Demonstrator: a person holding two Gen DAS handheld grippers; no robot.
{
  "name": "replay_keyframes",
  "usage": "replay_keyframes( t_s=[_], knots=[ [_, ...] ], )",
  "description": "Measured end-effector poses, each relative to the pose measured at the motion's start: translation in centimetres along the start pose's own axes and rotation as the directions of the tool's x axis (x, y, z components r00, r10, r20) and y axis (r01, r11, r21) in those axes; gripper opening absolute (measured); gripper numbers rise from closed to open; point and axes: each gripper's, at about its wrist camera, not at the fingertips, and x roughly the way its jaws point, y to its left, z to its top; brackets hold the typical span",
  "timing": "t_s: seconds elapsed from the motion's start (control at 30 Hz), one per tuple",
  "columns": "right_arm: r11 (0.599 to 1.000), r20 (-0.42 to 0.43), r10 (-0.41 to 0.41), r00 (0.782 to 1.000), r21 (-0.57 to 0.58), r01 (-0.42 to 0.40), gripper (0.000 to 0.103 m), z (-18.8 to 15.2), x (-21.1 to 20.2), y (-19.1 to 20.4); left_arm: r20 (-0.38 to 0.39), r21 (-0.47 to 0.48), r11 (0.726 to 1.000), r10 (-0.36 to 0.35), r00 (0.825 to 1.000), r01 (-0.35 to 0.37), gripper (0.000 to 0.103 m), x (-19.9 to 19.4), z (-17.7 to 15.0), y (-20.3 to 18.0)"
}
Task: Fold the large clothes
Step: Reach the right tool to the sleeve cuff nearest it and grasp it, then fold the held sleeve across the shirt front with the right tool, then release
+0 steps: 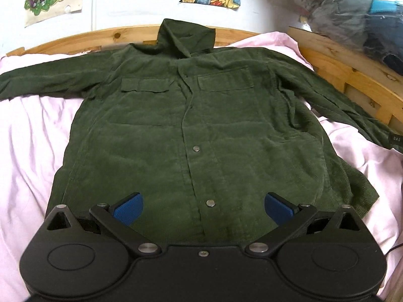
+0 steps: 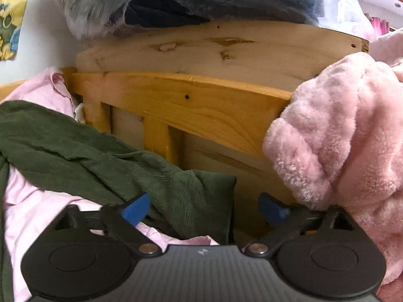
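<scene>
Blue-padded jaws of the left gripper [image 1: 204,207] stand wide, empty, over the hem of the green corduroy jacket [image 1: 191,115]. Jacket lies front-up, sleeves spread, on the pink sheet [image 1: 27,136] of the bed. Right gripper [image 2: 204,207]: jaws apart, gripping nothing, sleeve cuff [image 2: 201,201] between them. Judgement: cloth soft, fairly heavy, not slippery; take cuff or hem corner. Wooden bed frame [image 2: 191,100] behind cuff; pink fleece [image 2: 340,138] beside.

Ribbed corduroy shirt [image 1: 201,115], fluffy fleece blanket [image 2: 340,125], varnished wooden bedframe [image 2: 201,105]
</scene>
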Motion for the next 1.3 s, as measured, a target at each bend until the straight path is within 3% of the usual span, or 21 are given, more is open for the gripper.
replay_keyframes(
  t_s=[0.07,0.13,0.17,0.23,0.43,0.57,0.73,0.87,0.97,1.07,1.23,1.3],
  knots=[
    [1.000,-0.020,-0.003,1.000,-0.010,0.002,0.058,-0.1,0.4,0.1,0.005,0.002,1.000,0.003,1.000,-0.003,0.102,-0.3,0.0,0.1],
    [1.000,-0.045,-0.004,0.999,-0.012,0.004,0.053,0.0,0.9,0.4,0.013,0.006,1.000,0.003,1.000,-0.003,0.102,-0.6,0.0,0.0],
    [1.000,-0.047,-0.003,0.999,-0.007,0.003,0.042,0.2,1.1,0.4,0.015,0.006,1.000,0.002,1.000,-0.003,0.102,-0.7,0.0,0.0],
    [1.000,-0.054,0.024,0.998,0.008,-0.024,0.031,0.7,1.5,0.5,0.016,0.004,1.000,-0.001,1.000,0.001,0.102,-0.9,-0.2,0.0],
    [0.997,0.004,0.060,0.998,-0.044,-0.060,0.002,1.1,-1.0,0.8,0.019,0.009,1.000,-0.010,1.000,0.010,0.102,-1.1,-0.1,0.1],
    [0.982,0.108,0.145,0.984,-0.135,-0.130,0.002,2.3,-5.0,2.0,0.010,0.014,1.000,-0.012,1.000,0.012,0.102,-1.1,0.5,0.3],
    [0.936,0.228,0.309,0.924,-0.247,-0.252,0.002,5.2,-10.2,4.5,0.056,0.011,1.000,0.000,0.998,-0.001,0.102,-1.5,1.9,0.8],
    [0.892,0.305,0.441,0.844,-0.253,-0.375,0.002,9.3,-14.2,6.7,0.062,0.001,1.000,0.000,0.998,0.000,0.102,-1.7,2.3,1.5],
    [0.831,0.340,0.554,0.760,-0.285,-0.478,0.002,12.6,-16.7,9.2,0.053,0.006,1.000,0.014,0.998,-0.014,0.102,-1.7,2.1,2.2],
    [0.734,0.351,0.679,0.645,-0.356,-0.579,0.002,15.3,-19.3,13.0,0.039,0.000,1.000,0.029,0.999,-0.029,0.102,-1.6,1.7,3.1],
    [0.500,0.262,0.866,0.426,-0.494,-0.711,0.002,17.2,-24.0,21.9,0.023,-0.024,0.998,0.064,0.998,-0.064,0.102,-1.7,1.2,4.7],
    [0.417,0.199,0.907,0.370,-0.541,-0.731,0.002,16.8,-25.4,25.6,0.019,-0.030,0.997,0.075,0.997,-0.075,0.102,-1.7,1.1,5.3]
  ],
)
